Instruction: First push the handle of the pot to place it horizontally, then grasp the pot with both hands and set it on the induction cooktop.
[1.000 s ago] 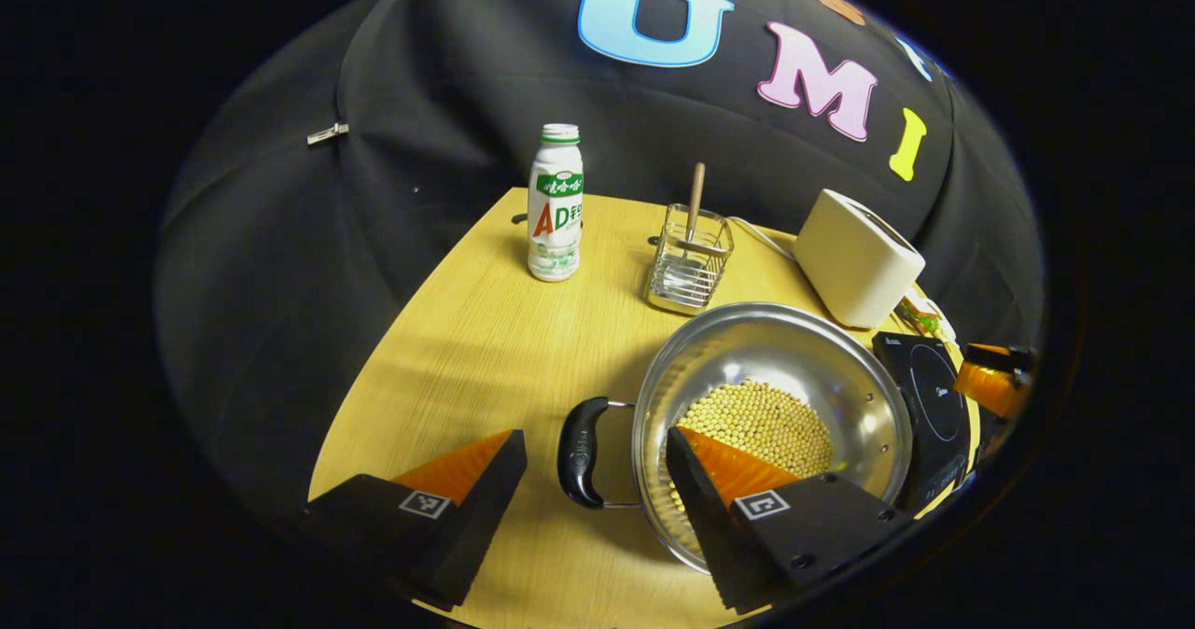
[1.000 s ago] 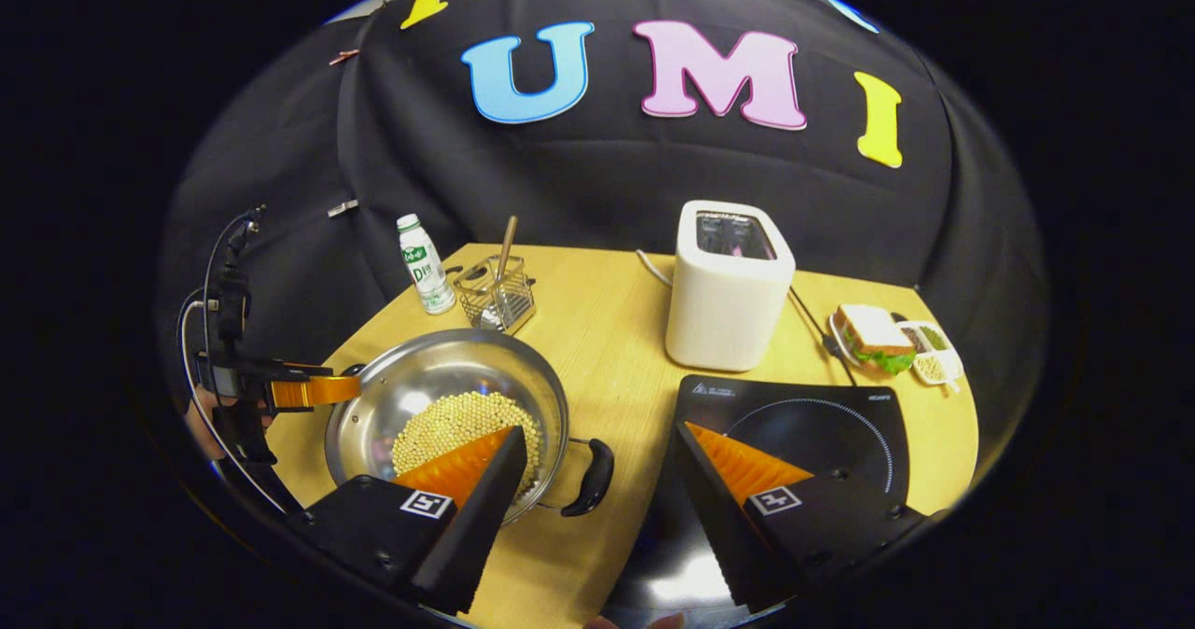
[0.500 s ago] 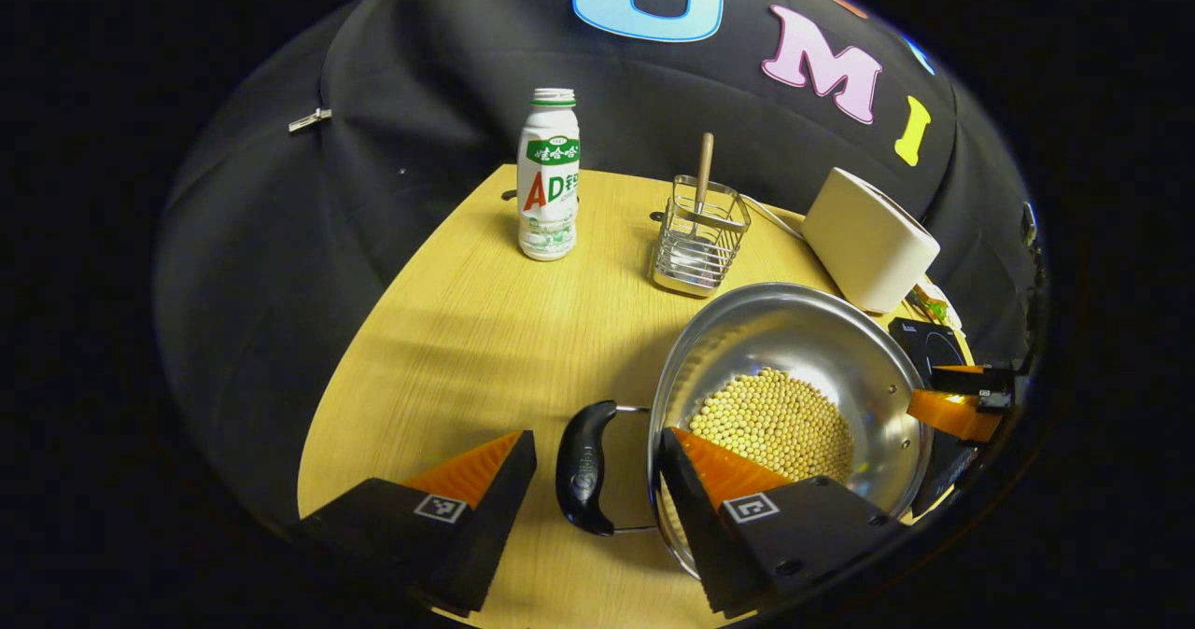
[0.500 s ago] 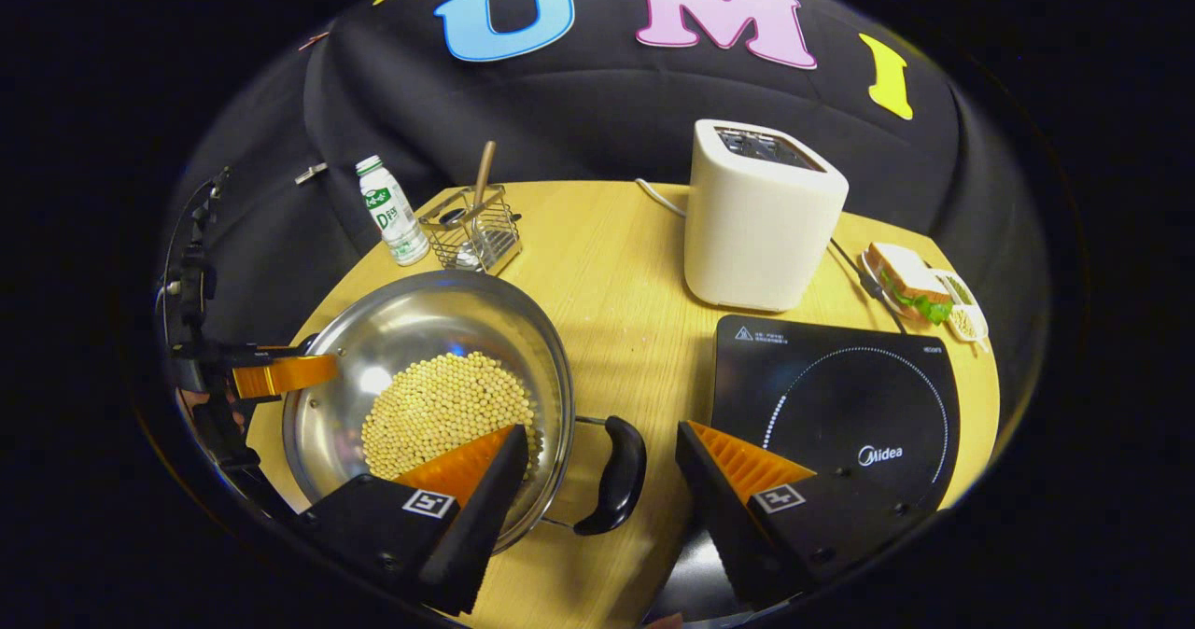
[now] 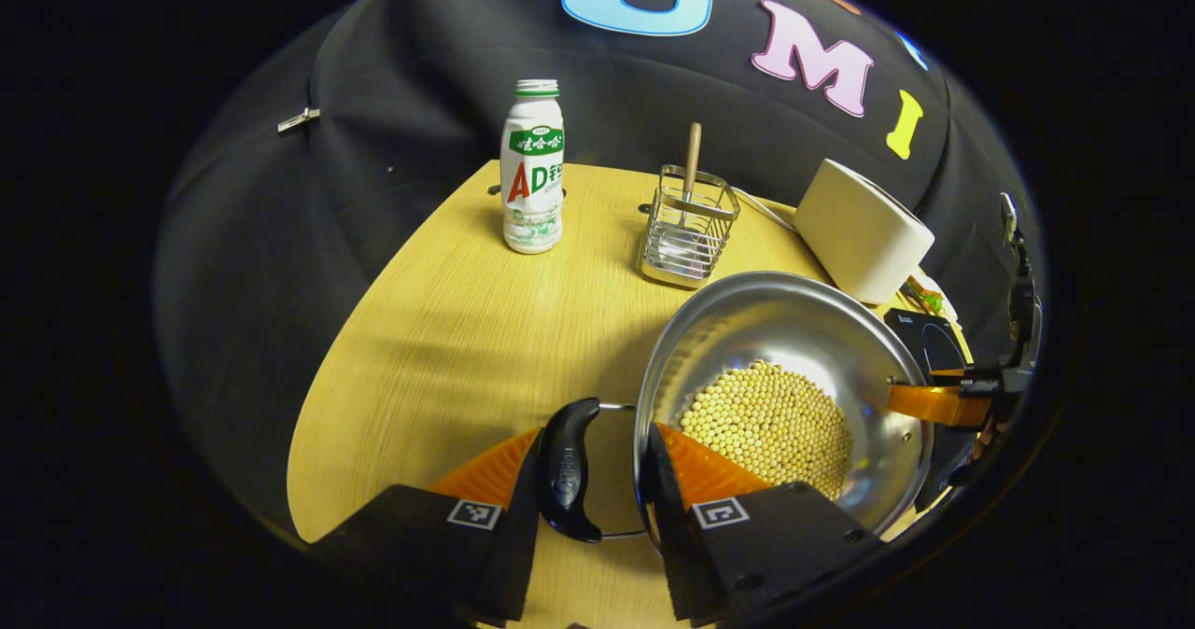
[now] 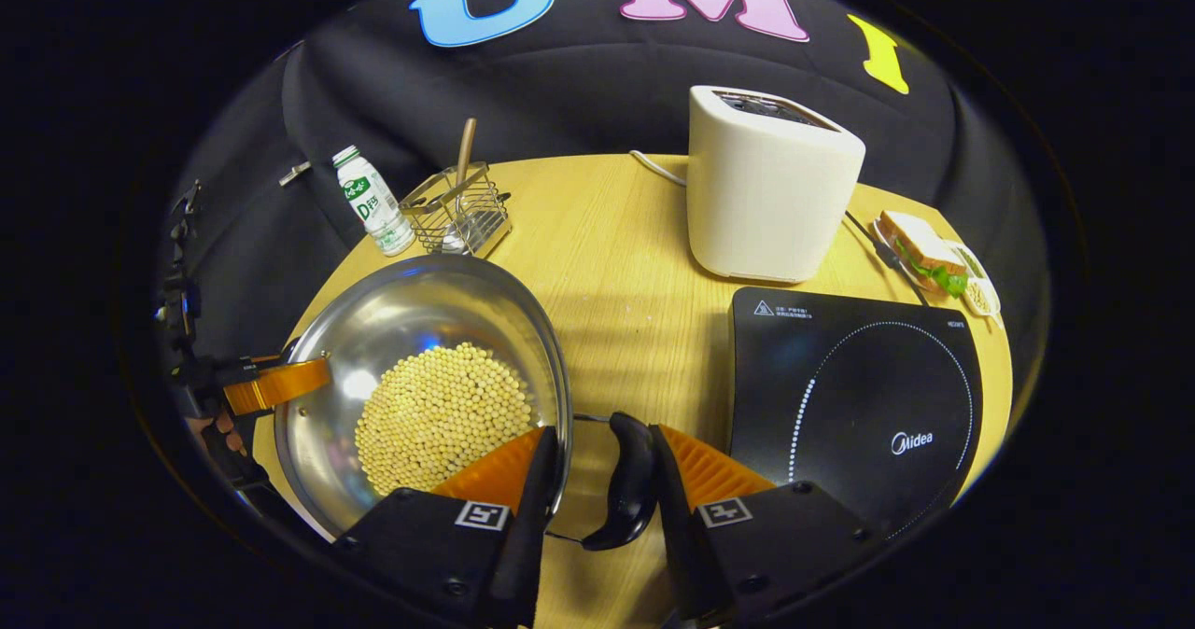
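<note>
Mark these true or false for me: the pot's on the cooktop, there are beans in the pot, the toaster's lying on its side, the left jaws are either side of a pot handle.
1. The pot is on the cooktop. False: it is off to the cooktop's left, apart from it.
2. The pot holds beans. True.
3. The toaster lies on its side. False: it stands upright, slots up.
4. The left gripper has its jaws either side of a pot handle. True.
</note>
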The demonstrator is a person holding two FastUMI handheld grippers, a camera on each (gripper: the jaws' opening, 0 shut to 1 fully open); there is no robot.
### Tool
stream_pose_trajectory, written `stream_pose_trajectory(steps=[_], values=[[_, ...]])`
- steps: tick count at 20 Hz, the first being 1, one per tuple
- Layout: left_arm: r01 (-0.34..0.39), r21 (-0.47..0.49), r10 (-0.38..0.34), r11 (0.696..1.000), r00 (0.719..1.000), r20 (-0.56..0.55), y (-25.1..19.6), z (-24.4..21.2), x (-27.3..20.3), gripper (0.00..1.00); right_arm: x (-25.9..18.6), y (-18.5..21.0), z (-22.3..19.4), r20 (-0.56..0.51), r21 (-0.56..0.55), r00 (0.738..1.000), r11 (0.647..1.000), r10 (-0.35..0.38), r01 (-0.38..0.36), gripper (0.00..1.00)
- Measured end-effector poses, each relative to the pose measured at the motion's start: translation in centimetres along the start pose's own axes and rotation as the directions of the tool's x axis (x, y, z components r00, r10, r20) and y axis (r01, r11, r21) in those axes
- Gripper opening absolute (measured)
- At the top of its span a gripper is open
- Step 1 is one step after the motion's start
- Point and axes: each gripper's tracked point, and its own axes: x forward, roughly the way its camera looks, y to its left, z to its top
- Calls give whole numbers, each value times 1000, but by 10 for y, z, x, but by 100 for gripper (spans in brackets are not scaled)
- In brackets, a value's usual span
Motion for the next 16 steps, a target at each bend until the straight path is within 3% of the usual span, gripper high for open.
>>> stream_pose_trajectory(steps=[3,10,11,12,14,15,16], values=[[-16,-4,16,1000,1000,6,-3,1,-3,56,-1,-1,-6,-19,2,1000,1000,2,-2,48],[-22,26,21,999,999,44,-32,24,-52,55,-53,-19,14,12,16,1000,1000,17,-17,48],[-20,30,18,999,999,40,-40,27,-56,54,-60,-25,15,6,17,1000,1000,16,-16,43],[-18,33,17,999,999,32,-49,29,-61,55,-67,-32,16,2,19,1000,1000,16,-16,48],[-9,36,8,999,1000,19,-68,30,-65,55,-82,-51,16,-10,29,1000,1000,8,-8,48],[-3,36,2,999,1000,10,-78,30,-68,55,-88,-61,16,-14,33,1000,999,3,-3,43],[4,38,-4,999,1000,7,-90,31,-70,55,-94,-70,17,-13,32,1000,999,-2,2,48]])
